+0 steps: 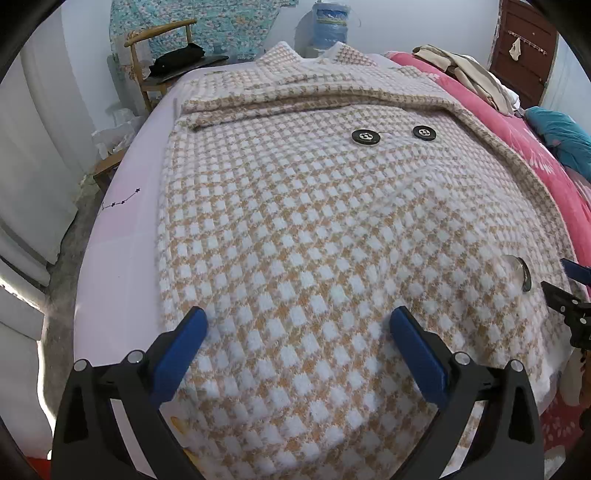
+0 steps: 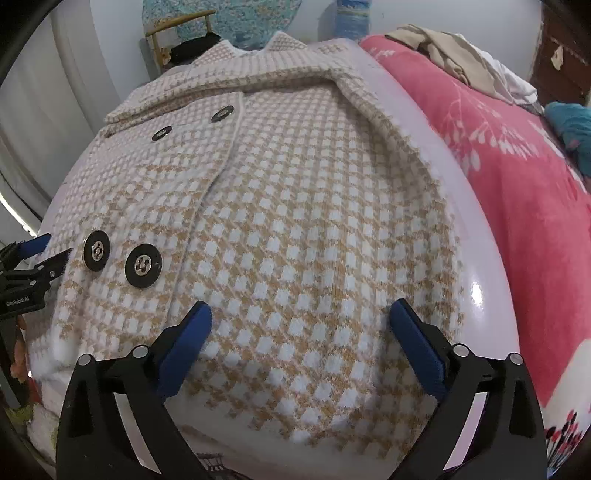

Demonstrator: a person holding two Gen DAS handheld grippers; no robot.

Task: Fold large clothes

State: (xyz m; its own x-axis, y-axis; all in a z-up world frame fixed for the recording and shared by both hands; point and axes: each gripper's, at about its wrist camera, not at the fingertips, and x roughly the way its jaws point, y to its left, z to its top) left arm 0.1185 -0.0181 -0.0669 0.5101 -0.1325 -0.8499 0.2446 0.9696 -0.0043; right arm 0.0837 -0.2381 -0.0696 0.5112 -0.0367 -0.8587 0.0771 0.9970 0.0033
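Observation:
A large tan-and-white houndstooth coat (image 1: 295,221) lies flat on the pale pink bed sheet (image 1: 122,229), collar at the far end, both sleeves folded across the chest. It has big black buttons (image 1: 365,137). My left gripper (image 1: 299,325) is open, hovering over the coat's hem on its left half. In the right wrist view the coat (image 2: 295,221) fills the frame, with buttons (image 2: 143,265) at lower left. My right gripper (image 2: 301,317) is open above the hem on the right half. Each gripper shows at the edge of the other's view.
A pink floral blanket (image 2: 517,184) covers the bed's right side, with a beige clothes pile (image 2: 454,55) and a teal item (image 1: 561,136) on it. A wooden chair (image 1: 159,55), a water bottle (image 1: 328,26) and a brown door (image 1: 524,48) stand beyond. White cabinets (image 1: 29,155) line the left.

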